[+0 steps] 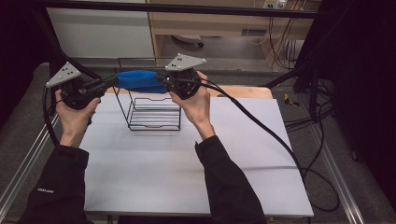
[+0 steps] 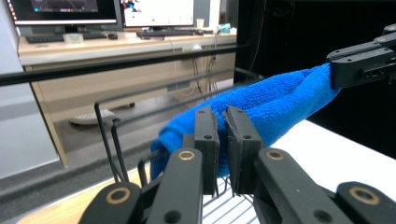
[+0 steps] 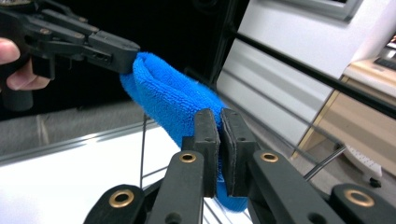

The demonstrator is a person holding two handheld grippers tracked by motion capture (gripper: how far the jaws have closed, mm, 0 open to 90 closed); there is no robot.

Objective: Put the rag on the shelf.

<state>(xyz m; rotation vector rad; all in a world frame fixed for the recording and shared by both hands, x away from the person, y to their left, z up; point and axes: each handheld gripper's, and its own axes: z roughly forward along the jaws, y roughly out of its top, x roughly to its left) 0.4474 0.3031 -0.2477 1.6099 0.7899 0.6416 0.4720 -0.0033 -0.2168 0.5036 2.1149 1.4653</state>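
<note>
A blue cloth [image 1: 139, 80] hangs stretched in the air between my two grippers, above a black wire rack [image 1: 154, 112] on the white table. My left gripper [image 1: 113, 81] is shut on the cloth's left end, and my right gripper [image 1: 163, 80] is shut on its right end. In the left gripper view the cloth [image 2: 275, 102] runs from my own jaws [image 2: 222, 140] up to the other gripper's jaws at the right. In the right gripper view the cloth [image 3: 173, 100] runs from my jaws [image 3: 220, 144] to the other gripper at upper left.
The wire rack [image 2: 112, 144] stands at the back middle of the white table [image 1: 187, 168], under the cloth. A cable [image 1: 261, 126] trails from the right gripper across the table's right side. A metal frame bar [image 1: 177, 8] crosses above the back edge.
</note>
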